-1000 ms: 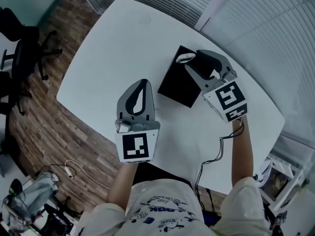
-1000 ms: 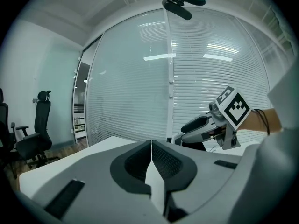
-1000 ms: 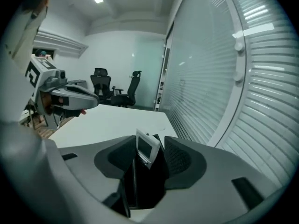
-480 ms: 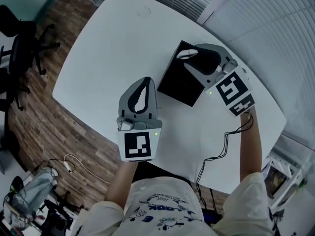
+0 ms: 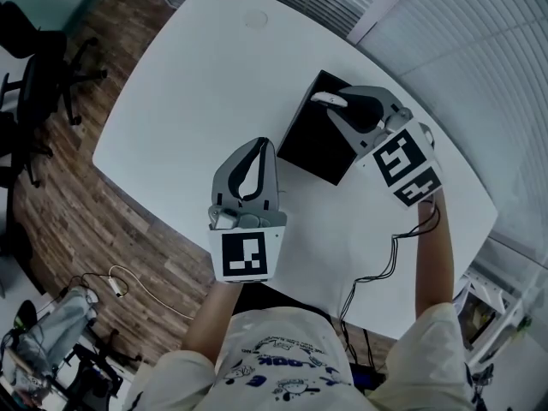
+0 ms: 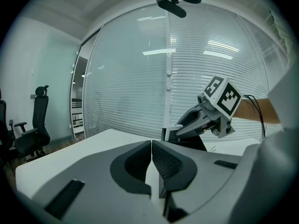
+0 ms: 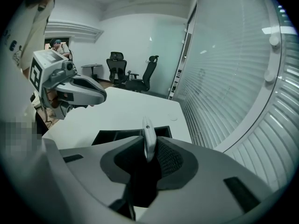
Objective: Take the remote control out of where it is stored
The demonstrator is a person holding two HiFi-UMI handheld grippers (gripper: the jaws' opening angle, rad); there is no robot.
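A black open box [image 5: 318,142] stands on the white table [image 5: 197,84]. Out of its top sticks a slim white remote control [image 5: 329,99], seen edge-on in the right gripper view [image 7: 148,140]. My right gripper [image 5: 334,106] reaches over the box, its jaws closing, and both pads touch the remote [image 6: 173,127]. The box's dark compartments [image 7: 119,135] lie just beyond the jaws. My left gripper [image 5: 258,149] hovers over the table left of the box, shut with nothing in it [image 6: 152,146].
Slatted blinds [image 5: 479,41] run along the table's far and right sides. Office chairs [image 5: 34,84] stand on the wooden floor to the left. A thin cable [image 5: 385,259] trails from the right gripper over the near table edge. A round grommet [image 5: 254,17] sits far back.
The right gripper's jaws have come together round the remote at the top of the box. The left gripper has stayed almost where it was.
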